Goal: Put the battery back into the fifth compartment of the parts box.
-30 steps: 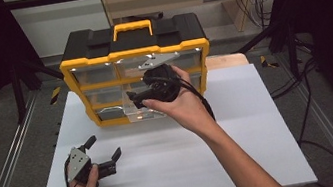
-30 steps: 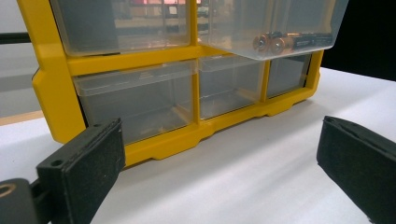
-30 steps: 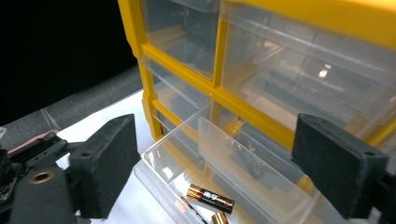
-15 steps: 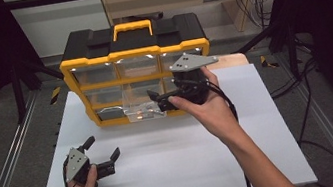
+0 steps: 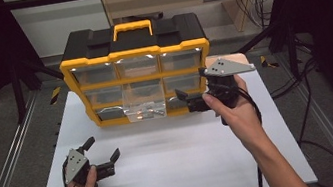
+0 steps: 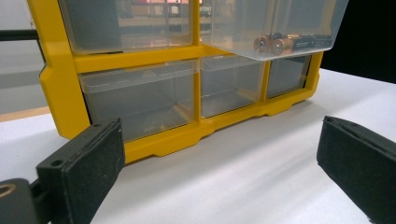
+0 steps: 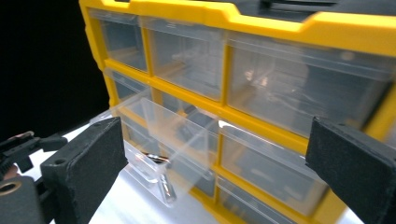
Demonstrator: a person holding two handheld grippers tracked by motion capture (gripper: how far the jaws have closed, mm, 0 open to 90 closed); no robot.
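Drawer (image 5: 144, 103) stuck out of organizer (image 5: 134, 58) front, middle column, batteries (image 6: 280, 43) inside, long axis toward the person. Right gripper (image 5: 192, 98) sat just right of drawer, jaws wide apart, empty, the nearer tool. Left gripper (image 5: 101, 151) well off organizer's front-left, also gaping, empty. Vs 0.5 s ago: right gripper drew back rightward off drawer.

Table (image 5: 177, 173): white, middle of the frame.
On it: yellow organizer (image 5: 99, 63), upper centre, standing upright.
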